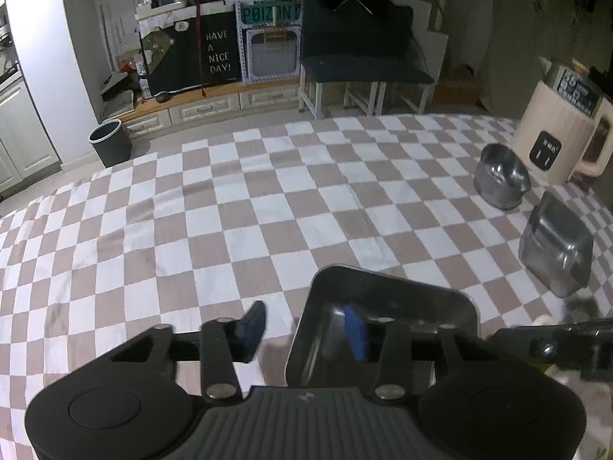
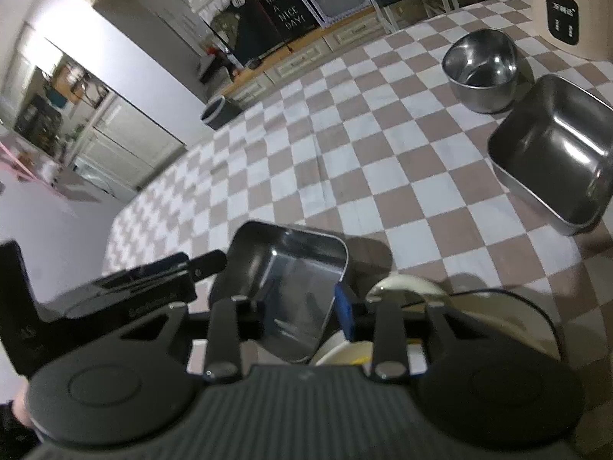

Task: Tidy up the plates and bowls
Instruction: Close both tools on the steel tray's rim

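Note:
A small rectangular metal tray sits tilted near the table's front edge. My left gripper is open, its left finger outside the tray's left wall and its right finger inside the tray. In the right wrist view the same tray lies between my right gripper's fingers; whether they clamp it is unclear. A white plate lies just right of the tray. A round steel bowl and a larger rectangular steel tray stand at the far right.
The table has a brown and white checkered cloth. A cream electric kettle stands at the back right. A black cable curves by the plate. A dark bin stands on the floor beyond the table.

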`<state>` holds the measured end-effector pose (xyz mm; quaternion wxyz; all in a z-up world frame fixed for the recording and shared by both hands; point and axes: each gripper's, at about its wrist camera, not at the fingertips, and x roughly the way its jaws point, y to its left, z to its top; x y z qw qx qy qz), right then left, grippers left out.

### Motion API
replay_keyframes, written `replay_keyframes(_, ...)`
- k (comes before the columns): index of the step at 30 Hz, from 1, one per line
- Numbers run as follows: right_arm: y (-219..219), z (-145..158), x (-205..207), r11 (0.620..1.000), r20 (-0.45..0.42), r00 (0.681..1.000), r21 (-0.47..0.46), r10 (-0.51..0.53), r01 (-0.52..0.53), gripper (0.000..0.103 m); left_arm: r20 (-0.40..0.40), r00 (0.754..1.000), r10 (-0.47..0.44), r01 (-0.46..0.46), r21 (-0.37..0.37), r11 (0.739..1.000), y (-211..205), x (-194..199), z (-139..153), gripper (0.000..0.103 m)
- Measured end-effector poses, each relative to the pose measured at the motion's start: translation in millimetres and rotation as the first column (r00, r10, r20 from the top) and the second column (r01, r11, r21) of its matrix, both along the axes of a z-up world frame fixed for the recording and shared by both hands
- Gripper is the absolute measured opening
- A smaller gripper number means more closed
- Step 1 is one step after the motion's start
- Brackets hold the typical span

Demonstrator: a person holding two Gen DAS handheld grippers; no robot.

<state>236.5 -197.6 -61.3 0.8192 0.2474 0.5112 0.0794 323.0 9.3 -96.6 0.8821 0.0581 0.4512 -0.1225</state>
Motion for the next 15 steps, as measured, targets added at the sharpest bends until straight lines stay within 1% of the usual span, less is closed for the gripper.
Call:
replay_keyframes(1,6.2,-0.5,3.5,1.0,-0.004,1.0,-0.015,0.01,-0.01,0.038,-0.006,1.0,0.001,-0.001,0.008,1.0,0.6,1.2,-2.3,0.036)
replay_keyframes(4,21.1,-4.5,5.0,0.995,-0.029,0.999,-0.094,0.036,-0.039,0.031,-0.027,1.0,0.004,-0.003,0.018,1.0,2.9,5.4,-9.4,0.035)
replay_keyframes(7,28.8,-14.5,9.7,0.988,-0.077,0.997,-0.148,0.03,-0.042,0.03,-0.037,0.999,0.006,-0.006,0.019,1.0,3.9,9.1,-13.9,0.035)
replay_keyframes(9,29.9,-17.6,12.1,0.987,-0.075,0.997,-0.155,0.029,-0.04,0.027,-0.042,0.999,0.004,-0.003,0.012,1.0,5.1,10.8,-15.6,0.035)
replay_keyframes(12,34.6,-21.4,15.9,0.989,-0.088,0.996,-0.145,0.029,-0.041,0.027,-0.052,0.999,-0.007,0.008,0.012,1.0,3.4,12.3,-19.6,0.035)
replay_keyframes(14,37.6,-26.6,20.9,0.988,-0.092,0.995,-0.15,0.032,-0.045,0.027,-0.062,0.998,-0.018,0.019,0.013,1.0,1.5,12.5,-23.0,0.03)
replay_keyframes(15,36.7,-30.2,24.0,0.989,-0.093,0.995,-0.147,0.022,-0.036,0.027,-0.067,0.997,-0.023,0.024,0.015,1.0,0.3,12.3,-24.5,0.029)
